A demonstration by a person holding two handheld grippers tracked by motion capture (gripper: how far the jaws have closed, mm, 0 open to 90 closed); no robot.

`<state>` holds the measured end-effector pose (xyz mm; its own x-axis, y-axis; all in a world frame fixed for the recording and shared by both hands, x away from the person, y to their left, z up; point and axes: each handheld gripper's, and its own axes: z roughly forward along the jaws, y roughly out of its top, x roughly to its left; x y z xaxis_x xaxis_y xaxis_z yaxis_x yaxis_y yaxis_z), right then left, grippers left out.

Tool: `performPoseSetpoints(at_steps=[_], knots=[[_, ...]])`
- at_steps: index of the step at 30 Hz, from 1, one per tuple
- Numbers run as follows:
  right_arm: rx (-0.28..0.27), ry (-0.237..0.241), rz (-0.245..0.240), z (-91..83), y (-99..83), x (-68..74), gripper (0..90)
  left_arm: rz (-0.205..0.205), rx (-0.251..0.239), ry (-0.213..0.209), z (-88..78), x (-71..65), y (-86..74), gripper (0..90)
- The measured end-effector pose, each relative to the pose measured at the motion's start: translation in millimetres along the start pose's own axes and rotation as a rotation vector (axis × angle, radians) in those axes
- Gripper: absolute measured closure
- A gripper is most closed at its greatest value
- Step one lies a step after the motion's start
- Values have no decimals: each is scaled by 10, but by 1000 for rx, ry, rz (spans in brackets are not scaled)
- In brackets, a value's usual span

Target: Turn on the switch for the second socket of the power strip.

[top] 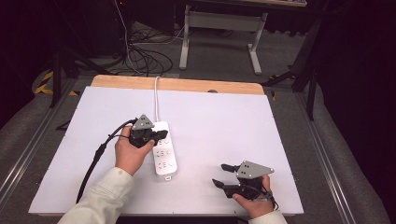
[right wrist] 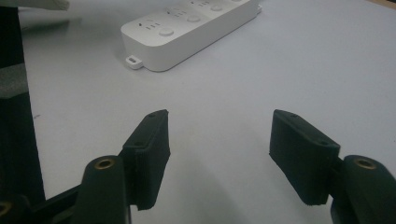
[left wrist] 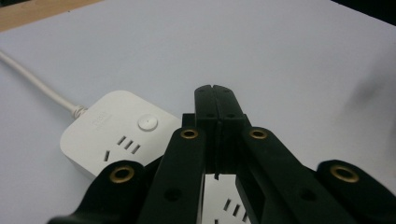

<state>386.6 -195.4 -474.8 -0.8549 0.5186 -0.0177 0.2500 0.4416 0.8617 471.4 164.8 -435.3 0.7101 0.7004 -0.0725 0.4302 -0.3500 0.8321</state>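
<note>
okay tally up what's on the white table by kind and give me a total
Power strip: 1
Hand-held gripper: 2, the left one shut over the strip, the right one open near the front edge
Total: 3

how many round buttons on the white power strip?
3 visible. White plastic power strip: one round button at its cord end, two more toward the tab end. Others may be hidden.
</note>
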Motion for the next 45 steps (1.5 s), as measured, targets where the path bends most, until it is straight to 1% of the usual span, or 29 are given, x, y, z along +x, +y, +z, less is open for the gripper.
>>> performPoseSetpoints(at_steps=[2, 4, 6, 8, 11, 13, 15, 17, 18, 19, 20, 21, 22, 23, 24, 26, 27, 28, 29, 30, 32, 33, 34, 35, 37, 41, 43, 44, 45], knots=[[2, -2, 0, 0, 0, 0, 382, 19, -1, 8, -41, -20, 16, 898], [3, -3, 1, 1, 0, -1, 382, 50, -5, 13, -71, -27, 29, 897], [3, -4, -1, 2, 1, 2, 383, 67, -5, 24, -93, -25, 31, 896], [3, -4, -1, 1, 0, 2, 383, 53, -9, 13, -111, -27, 31, 896], [4, -4, 0, 1, 0, -1, 383, 54, -26, 6, -141, -30, 48, 891], [5, -4, -1, 2, 0, -2, 383, 55, -26, 8, -149, -25, 53, 883], [5, -4, -1, 3, 0, -2, 383, 49, -14, 7, -146, -8, 47, 878], [5, -4, -1, 0, -1, -1, 383, 53, -10, 14, -153, 5, 48, 877], [5, -4, 0, -1, -2, -1, 383, 41, -13, 0, -152, -1, 47, 875], [5, -4, 1, -2, -3, -2, 383, 43, -15, 2, -159, -4, 50, 871], [5, -4, 1, -2, -3, -4, 383, 35, -21, -6, -163, -15, 54, 866], [5, -4, 2, -1, -4, -4, 383, 40, -25, -7, -173, -18, 60, 854], [4, -4, 2, 0, -3, -4, 383, 22, -29, -21, -179, -36, 62, 835], [5, -5, 1, 0, -2, -3, 383, 20, -32, -24, -188, -42, 68, 741], [5, -5, 1, 0, -2, -3, 383, 4, -40, -25, -198, -59, 71, 741], [5, -5, 1, -1, -3, -2, 383, 10, -56, -1, -239, -82, 83, 604], [4, -3, 2, -1, -4, -3, 383, 14, -62, 8, -262, -92, 86, 499], [3, -4, 2, -1, -3, -4, 383, 20, -68, 7, -287, -96, 91, 499], [3, -3, 3, -1, -4, -3, 383, 29, -75, 12, -317, -100, 94, 429], [3, -3, 3, -1, -4, -3, 383, 25, -82, 6, -344, -112, 95, 429], [3, -3, 2, -4, -3, 0, 383, 18, -96, 3, -411, -142, 98, 369], [2, -4, 2, -5, -4, 0, 383, 36, -105, 9, -452, -143, 104, 344], [1, -5, 3, -7, -4, 1, 383, 41, -112, 12, -493, -154, 105, 327], [-1, -5, 4, -7, -5, 1, 383, 38, -119, 7, -533, -166, 105, 307], [-1, -5, 4, -9, -6, 3, 383, 49, -129, 9, -615, -186, 101, 261], [0, -5, 5, -6, -5, 0, 383, 60, -152, 8, -780, -213, 80, 211], [2, -5, 5, -5, -5, 1, 383, 49, -165, 0, -850, -209, 61, 196], [1, -5, 5, -5, -5, 2, 383, 33, -171, -13, -884, -211, 46, 191], [0, -5, 5, -6, -6, 3, 383, 36, -173, -16, -921, -204, 32, 188]])
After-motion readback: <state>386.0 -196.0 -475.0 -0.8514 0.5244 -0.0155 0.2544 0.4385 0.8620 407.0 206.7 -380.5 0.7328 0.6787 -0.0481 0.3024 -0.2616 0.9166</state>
